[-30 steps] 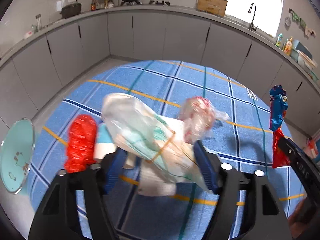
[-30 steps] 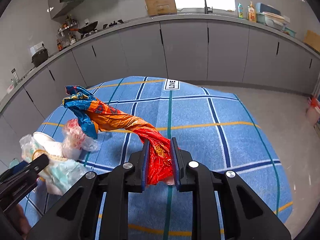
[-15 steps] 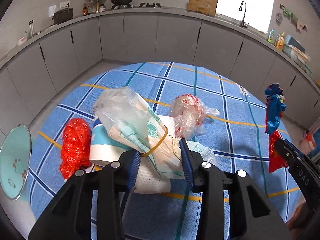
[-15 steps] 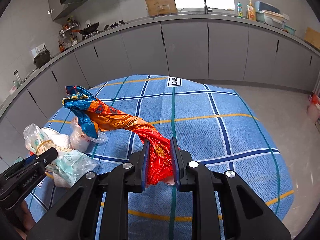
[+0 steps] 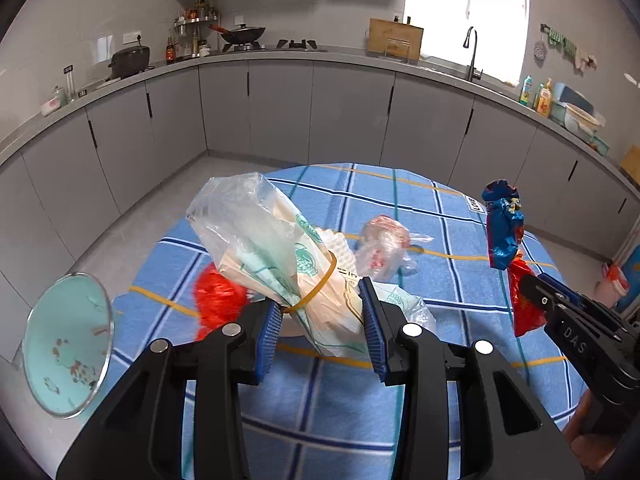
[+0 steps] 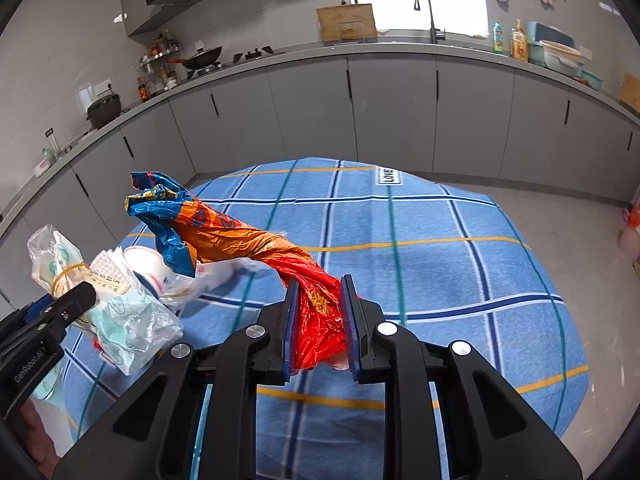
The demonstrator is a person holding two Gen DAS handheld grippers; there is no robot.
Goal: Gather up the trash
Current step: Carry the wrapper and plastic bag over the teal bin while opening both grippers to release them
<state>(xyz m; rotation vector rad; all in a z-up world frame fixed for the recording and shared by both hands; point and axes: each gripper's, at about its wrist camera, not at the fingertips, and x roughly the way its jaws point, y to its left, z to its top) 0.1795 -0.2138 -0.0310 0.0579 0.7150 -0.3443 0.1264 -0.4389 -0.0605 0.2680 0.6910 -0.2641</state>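
On the left, beyond the tabletop (image 5: 460, 280) edge, a round teal bin (image 5: 66, 346) stands open, and it looks like your drop-off. Your left tongs (image 5: 320, 316) are clamped on a clear plastic bag (image 5: 272, 252) of paper scraps bound with a rubber band (image 5: 316, 284); its long axis runs from the pads up and away to the far left. A red bag (image 5: 218, 298) and a pinkish wad (image 5: 382, 246) lie on the tabletop beyond. Your right tongs (image 6: 318, 320), nearly shut, pinch a twisted snack wrapper (image 6: 240, 240) by its red end, its blue end pointing up to the far left. Both pieces are lifted, so the next move is carrying them to the bin and opening over it.
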